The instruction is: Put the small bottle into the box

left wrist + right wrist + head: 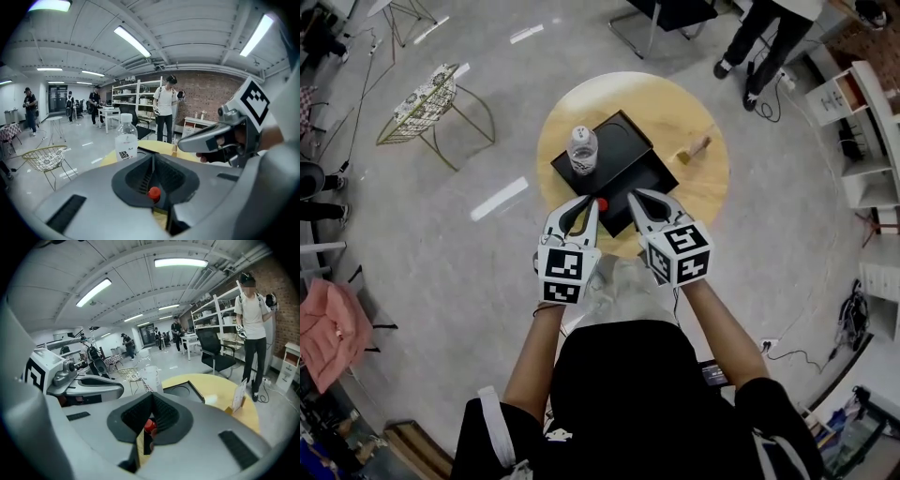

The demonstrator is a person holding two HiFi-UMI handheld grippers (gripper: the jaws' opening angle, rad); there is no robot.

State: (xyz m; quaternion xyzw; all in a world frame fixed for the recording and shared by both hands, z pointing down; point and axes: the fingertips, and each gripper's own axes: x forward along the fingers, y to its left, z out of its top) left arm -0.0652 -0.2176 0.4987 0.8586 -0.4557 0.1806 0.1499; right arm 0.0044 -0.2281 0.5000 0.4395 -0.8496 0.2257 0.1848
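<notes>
Over on the left part of the black box (630, 178) on the round table (703, 187), the small bottle (582, 148) stands upright. Just below it in the head view we've got our left gripper (594, 201) pinched closed, with a tiny red bit (601, 203) at its tip, can't tell what. Our right gripper (636, 195) beside it is pinched closed too.

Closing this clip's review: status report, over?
Left gripper, right gripper: jaws shut. Bottle upright in box. Small red thing near jaw tips, hold unclear.
</notes>
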